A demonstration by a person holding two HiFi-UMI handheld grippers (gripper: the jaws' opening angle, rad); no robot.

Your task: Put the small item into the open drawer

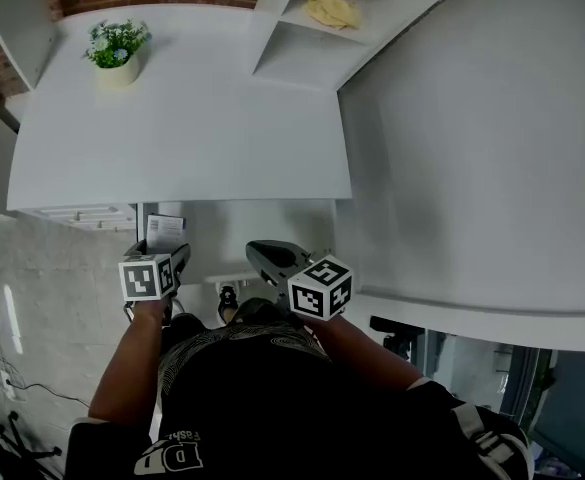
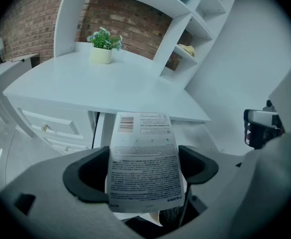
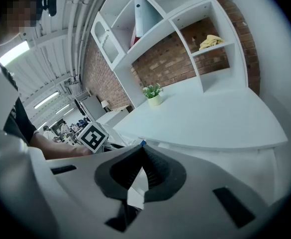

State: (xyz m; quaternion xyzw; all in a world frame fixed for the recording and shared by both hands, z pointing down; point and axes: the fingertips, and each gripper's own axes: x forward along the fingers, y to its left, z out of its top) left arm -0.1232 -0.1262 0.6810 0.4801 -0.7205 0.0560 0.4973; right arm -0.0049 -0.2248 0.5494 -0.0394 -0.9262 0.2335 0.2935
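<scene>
My left gripper [image 2: 144, 166] is shut on a flat white packet [image 2: 144, 168] with a barcode and dense print, which stands up between the jaws. In the head view that gripper [image 1: 168, 255] hangs below the front edge of the white desk [image 1: 182, 128], with the packet [image 1: 164, 231] sticking up from it. My right gripper [image 1: 265, 254] is beside it to the right, also below the desk edge. Its jaws meet at the tips [image 3: 141, 151] with a thin white slip [image 3: 137, 187] pinched between them. White drawer fronts [image 2: 53, 127] sit under the desk's left side; I cannot tell whether one is open.
A small potted plant [image 1: 117, 52] stands at the desk's back left. White shelving [image 1: 302, 38] at the back right holds a yellow cloth [image 1: 332, 10]. A brick wall runs behind. A white wall [image 1: 472, 138] closes the right side.
</scene>
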